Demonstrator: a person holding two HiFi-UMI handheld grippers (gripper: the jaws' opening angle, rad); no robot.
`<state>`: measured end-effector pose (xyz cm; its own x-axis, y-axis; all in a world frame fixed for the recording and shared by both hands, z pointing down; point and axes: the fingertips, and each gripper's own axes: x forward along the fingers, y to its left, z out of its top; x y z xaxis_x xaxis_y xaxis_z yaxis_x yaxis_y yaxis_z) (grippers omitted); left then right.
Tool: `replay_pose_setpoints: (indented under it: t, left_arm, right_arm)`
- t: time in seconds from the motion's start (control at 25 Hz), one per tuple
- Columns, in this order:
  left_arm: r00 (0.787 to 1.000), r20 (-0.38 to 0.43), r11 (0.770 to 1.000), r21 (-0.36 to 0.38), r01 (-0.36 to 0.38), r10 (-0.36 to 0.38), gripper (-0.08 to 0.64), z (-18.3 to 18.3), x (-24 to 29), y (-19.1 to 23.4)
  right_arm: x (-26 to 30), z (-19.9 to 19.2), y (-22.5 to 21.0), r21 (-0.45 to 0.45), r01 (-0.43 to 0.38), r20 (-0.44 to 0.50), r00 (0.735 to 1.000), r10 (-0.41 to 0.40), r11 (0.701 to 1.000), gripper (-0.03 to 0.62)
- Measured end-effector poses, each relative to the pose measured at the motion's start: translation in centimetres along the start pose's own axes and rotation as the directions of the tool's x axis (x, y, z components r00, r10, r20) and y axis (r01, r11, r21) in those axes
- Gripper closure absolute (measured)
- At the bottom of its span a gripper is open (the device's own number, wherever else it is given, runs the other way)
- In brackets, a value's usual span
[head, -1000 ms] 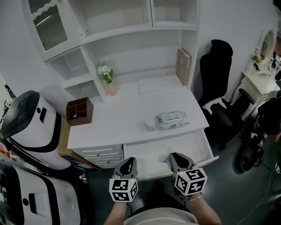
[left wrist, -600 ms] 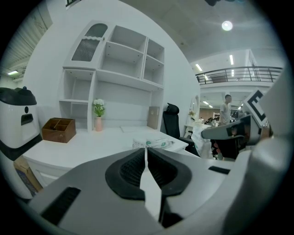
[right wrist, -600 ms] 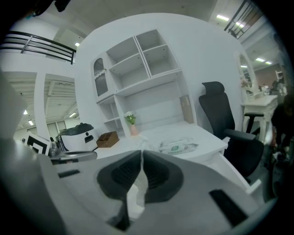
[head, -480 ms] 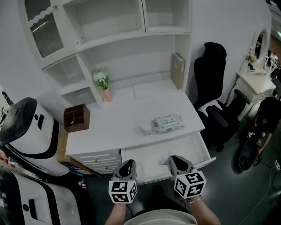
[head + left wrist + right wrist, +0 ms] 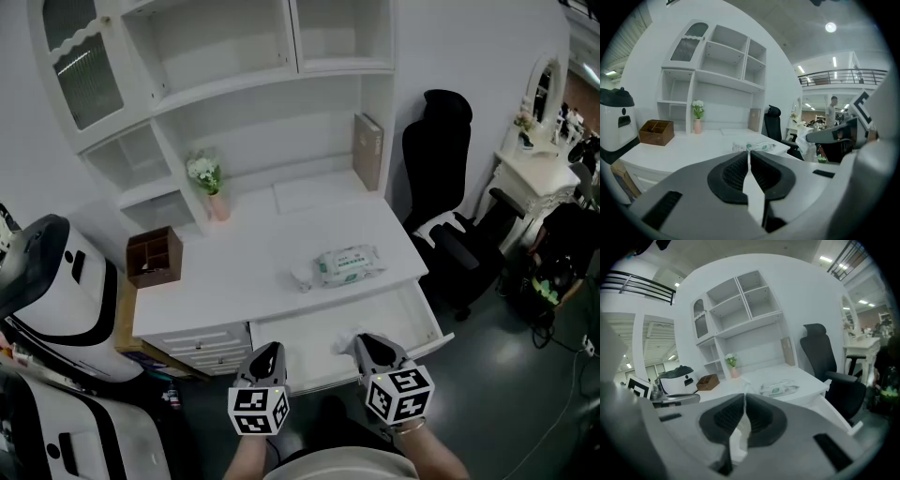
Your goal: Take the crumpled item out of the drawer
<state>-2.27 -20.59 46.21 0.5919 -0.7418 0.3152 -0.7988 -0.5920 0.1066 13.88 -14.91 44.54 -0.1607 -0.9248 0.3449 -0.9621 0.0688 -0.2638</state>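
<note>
right gripper [image 5: 362, 343]: jaws clamped on the white crumpled item [image 5: 739, 434], over the front edge of the open drawer [image 5: 424, 317]
left gripper [image 5: 266, 352]: jaws together, nothing between; just off the drawer's front left corner
desktop [image 5: 244, 272]: wipes pack [image 5: 349, 264] near front right edge; wooden box [image 5: 153, 257] at left edge; flower vase [image 5: 208, 183] back left; book [image 5: 367, 150] upright back right
obstructions: black chair [image 5: 441, 187] close to the drawer's right side
</note>
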Motion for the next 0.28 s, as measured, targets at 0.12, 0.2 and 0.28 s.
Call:
replay_pose_setpoints:
  t: [0.12, 0.2, 0.28]
  left_arm:
    - [1.000, -0.002, 1.000, 0.002, 0.005, -0.005, 0.549, -0.04, 0.20, -0.23]
    - [1.000, -0.002, 1.000, 0.003, 0.005, -0.005, 0.549, -0.05, 0.29, -0.29]
    - [1.000, -0.001, 1.000, 0.004, 0.004, -0.004, 0.549, -0.04, 0.36, -0.31]
  right_arm:
    - [-0.08, -0.14, -0.26, 0.002, 0.006, -0.002, 1.000, -0.006, 1.000, 0.574]
    - [-0.07, -0.25, -0.32, 0.004, 0.005, -0.002, 1.000, -0.005, 1.000, 0.574]
    - [-0.02, -0.34, -0.35, 0.005, 0.002, -0.004, 1.000, -0.002, 1.000, 0.574]
